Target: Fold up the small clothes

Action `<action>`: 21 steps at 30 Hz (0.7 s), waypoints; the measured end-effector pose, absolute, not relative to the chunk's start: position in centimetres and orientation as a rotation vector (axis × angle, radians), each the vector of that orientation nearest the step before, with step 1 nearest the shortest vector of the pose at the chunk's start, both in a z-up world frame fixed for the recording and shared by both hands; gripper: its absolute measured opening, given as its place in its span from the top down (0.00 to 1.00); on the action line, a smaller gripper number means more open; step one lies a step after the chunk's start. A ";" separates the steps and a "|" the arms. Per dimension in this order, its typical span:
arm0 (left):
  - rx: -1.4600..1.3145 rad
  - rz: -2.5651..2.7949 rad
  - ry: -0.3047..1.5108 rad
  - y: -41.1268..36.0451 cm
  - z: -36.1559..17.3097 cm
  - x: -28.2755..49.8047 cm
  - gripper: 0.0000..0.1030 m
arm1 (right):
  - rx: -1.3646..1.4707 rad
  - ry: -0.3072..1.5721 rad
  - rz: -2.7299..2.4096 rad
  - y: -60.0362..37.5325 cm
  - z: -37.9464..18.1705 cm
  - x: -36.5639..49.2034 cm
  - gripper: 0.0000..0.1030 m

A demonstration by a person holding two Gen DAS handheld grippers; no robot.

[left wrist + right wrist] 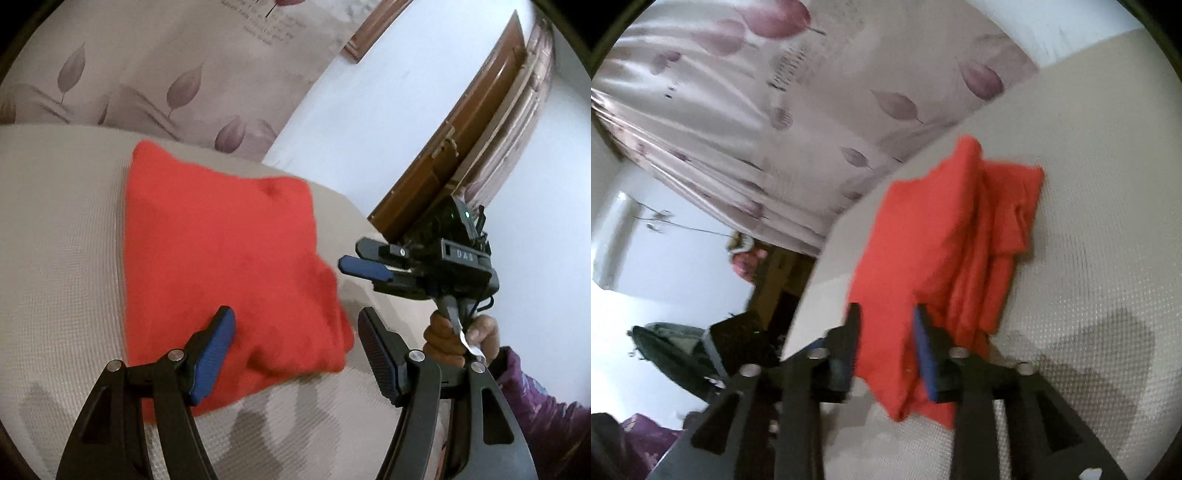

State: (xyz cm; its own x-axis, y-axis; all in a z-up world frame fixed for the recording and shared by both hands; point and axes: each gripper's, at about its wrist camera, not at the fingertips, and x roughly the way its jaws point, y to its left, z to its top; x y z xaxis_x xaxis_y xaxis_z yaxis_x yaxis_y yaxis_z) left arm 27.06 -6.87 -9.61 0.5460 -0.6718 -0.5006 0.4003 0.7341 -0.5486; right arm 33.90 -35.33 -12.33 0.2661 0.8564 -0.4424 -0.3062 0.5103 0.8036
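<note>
A red garment [229, 266] lies folded into a thick bundle on the beige textured table cover [55, 258]. My left gripper [295, 325] is open just above its near end, one blue-padded finger over the cloth, the other beside it. The right gripper [364, 267] shows in the left wrist view at the garment's right edge, held in a hand. In the right wrist view the garment [945, 236] shows its stacked folded layers. My right gripper [886, 321] is open, its jaws either side of the near folded edge, not pinching it. The view is blurred.
A curtain with purple leaves [166, 74] hangs behind the table. A brown wooden door [454, 155] and white wall [369, 110] stand to the right. Dark stains [1100, 354] mark the cover near the right gripper. Dark furniture [701, 347] stands beyond the table's left edge.
</note>
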 end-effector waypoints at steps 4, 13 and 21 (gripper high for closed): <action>-0.378 -0.667 0.746 -7.3 -11.1 26.7 0.34 | 0.639 1.063 0.803 -34.4 -13.6 34.9 0.60; -0.520 -0.695 0.759 -5.7 -12.1 27.1 0.31 | 0.709 1.028 0.783 -34.9 -13.7 36.2 0.49; -0.523 -0.697 0.766 -5.6 -12.1 26.9 0.31 | 0.578 1.038 0.748 -31.8 -12.5 37.4 0.46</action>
